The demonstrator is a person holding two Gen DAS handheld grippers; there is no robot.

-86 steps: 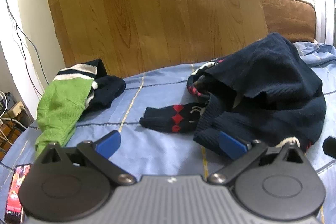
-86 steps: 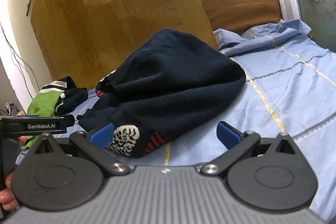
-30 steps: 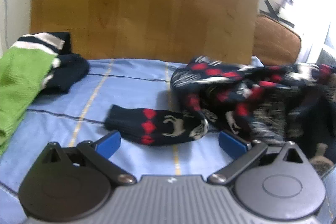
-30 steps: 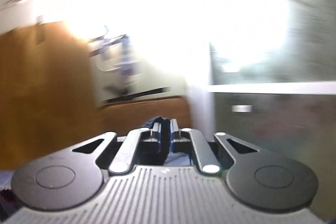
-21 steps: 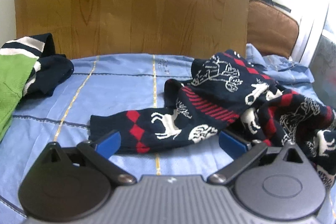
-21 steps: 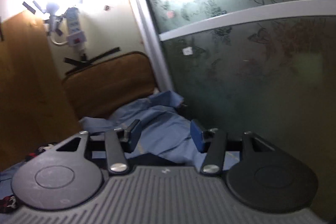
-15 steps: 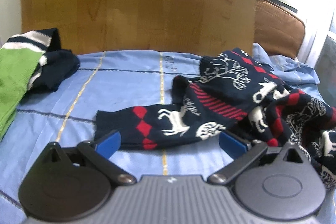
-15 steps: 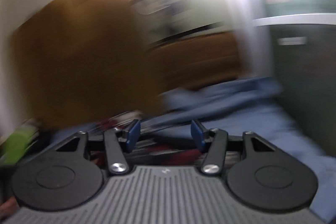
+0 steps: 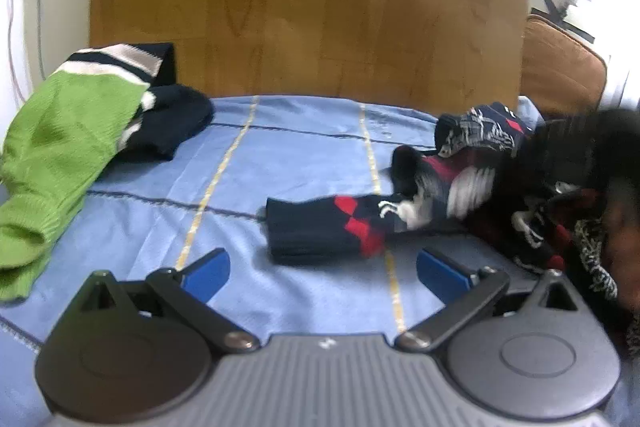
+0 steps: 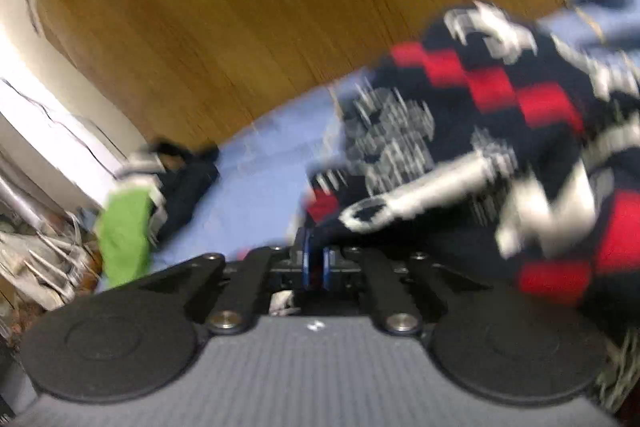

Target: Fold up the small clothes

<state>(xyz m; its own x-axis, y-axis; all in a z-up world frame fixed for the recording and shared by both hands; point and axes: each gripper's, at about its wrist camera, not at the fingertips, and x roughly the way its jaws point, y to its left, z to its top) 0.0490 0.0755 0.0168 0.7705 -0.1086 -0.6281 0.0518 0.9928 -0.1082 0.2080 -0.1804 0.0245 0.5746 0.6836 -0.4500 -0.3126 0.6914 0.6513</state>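
Seemingly mid-spread, the left wrist view shows the left gripper (image 9: 322,269) hanging low over the blue bedsheet (image 9: 280,155), its blue pads (image 9: 206,273) wide apart and holding nothing. Straight ahead at twelve o'clock lies one sleeve (image 9: 326,229) of the patterned sweater (image 9: 472,179), stretched flat toward the gripper, probably so it can be taken next. The rest of the garment is bunched at two o'clock. A green sweater (image 9: 60,139) sits aside at ten o'clock, likely waiting its turn.

From the right wrist view, heavily blurred, the right gripper (image 10: 315,261) has its jaws pressed nearly together on a dark edge of the patterned sweater (image 10: 500,131), which rises from twelve to three o'clock. That pinch appears meant to drag the knit open before any folding. The green sweater (image 10: 124,239) shows at nine o'clock.
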